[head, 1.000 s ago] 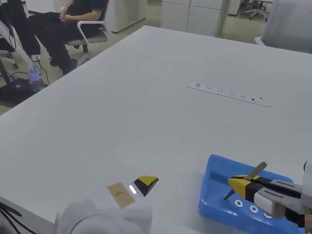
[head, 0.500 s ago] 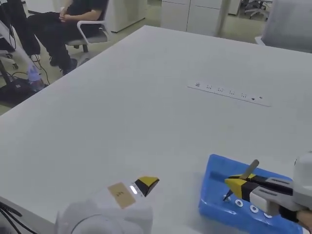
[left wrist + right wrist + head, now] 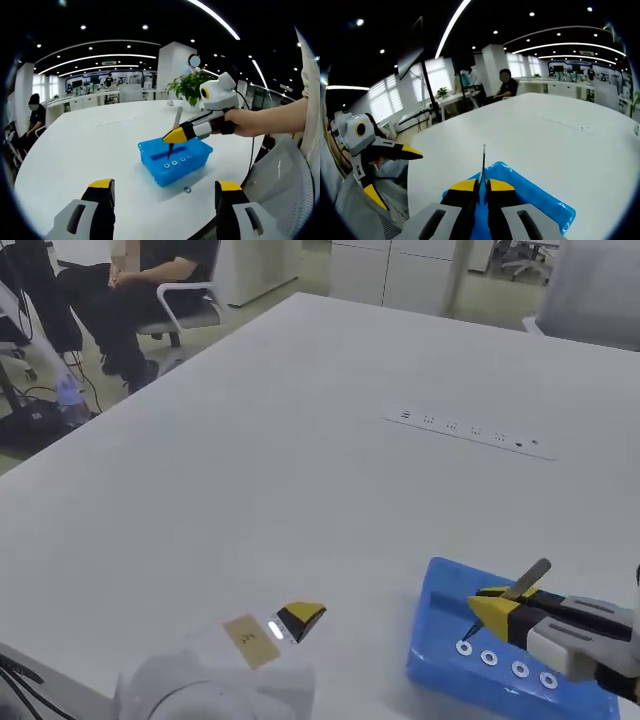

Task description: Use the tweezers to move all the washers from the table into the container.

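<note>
The left gripper (image 3: 165,186) gapes empty at the desk's near edge. A stray washer (image 3: 187,190) lies there, just beside the container (image 3: 156,175); a careless pinch could flick it off the desk. Beyond, the right gripper (image 3: 490,608) clamps the tweezers (image 3: 530,577) above four binned washers (image 3: 489,658).

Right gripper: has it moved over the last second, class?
Yes, slightly: against the blue container, the right gripper with the tweezers has shifted up and right in the head view.
</note>
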The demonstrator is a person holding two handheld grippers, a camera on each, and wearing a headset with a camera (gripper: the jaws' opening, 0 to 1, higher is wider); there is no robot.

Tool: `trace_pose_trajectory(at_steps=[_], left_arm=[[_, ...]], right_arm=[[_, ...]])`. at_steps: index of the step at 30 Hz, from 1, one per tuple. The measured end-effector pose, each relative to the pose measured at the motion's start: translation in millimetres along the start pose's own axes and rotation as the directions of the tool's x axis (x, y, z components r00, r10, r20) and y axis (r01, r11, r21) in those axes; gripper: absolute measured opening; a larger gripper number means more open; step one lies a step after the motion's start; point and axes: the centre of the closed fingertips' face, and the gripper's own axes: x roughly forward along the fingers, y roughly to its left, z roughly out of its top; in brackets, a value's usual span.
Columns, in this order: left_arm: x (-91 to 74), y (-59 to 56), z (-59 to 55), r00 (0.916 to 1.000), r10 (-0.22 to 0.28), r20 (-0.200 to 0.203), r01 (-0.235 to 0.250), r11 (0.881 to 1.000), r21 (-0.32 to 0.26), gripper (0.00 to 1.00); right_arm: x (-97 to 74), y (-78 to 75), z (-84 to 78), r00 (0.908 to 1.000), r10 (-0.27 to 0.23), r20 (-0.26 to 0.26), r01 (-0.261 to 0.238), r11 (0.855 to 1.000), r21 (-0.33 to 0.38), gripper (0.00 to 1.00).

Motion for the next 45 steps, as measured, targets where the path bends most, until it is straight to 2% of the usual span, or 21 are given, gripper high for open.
trace_pose_trajectory(at_steps=[6,12,18,22,36,45], left_arm=[[0.2,-0.3,-0.3,1.0,-0.001,-0.004,0.001,1.0,0.003,0.83],[0.4,-0.8,-0.9,1.0,-0.004,-0.008,0.004,1.0,0.006,0.83],[0.6,-1.1,-1.5,0.9999,-0.004,-0.012,0.004,1.0,0.008,0.82],[0.8,-2.0,-1.5,0.9999,-0.009,-0.013,0.009,1.0,0.01,0.82],[1.0,-1.7,-1.9,0.9998,-0.01,-0.015,0.01,1.0,0.009,0.82],[0.7,-1.6,-2.7,0.9998,-0.01,-0.018,0.011,1.0,0.011,0.82]], right_arm=[[-11.6,12.4,15.4,0.9983,0.024,0.053,-0.023,1.0,-0.009,0.04],[-22.0,31.0,17.3,0.9955,0.063,0.071,-0.061,0.998,-0.025,0.04],[-30.6,44.5,1.3,0.9956,0.085,0.039,-0.083,0.996,-0.034,0.04],[-32.0,50.2,-10.8,0.9946,0.1,0.025,-0.1,0.995,-0.008,0.04],[-17.8,60.2,-35.2,0.9913,0.129,-0.027,-0.128,0.991,0.022,0.04],[-10.2,58.2,-54.2,0.9887,0.134,-0.068,-0.131,0.99,0.044,0.04]])
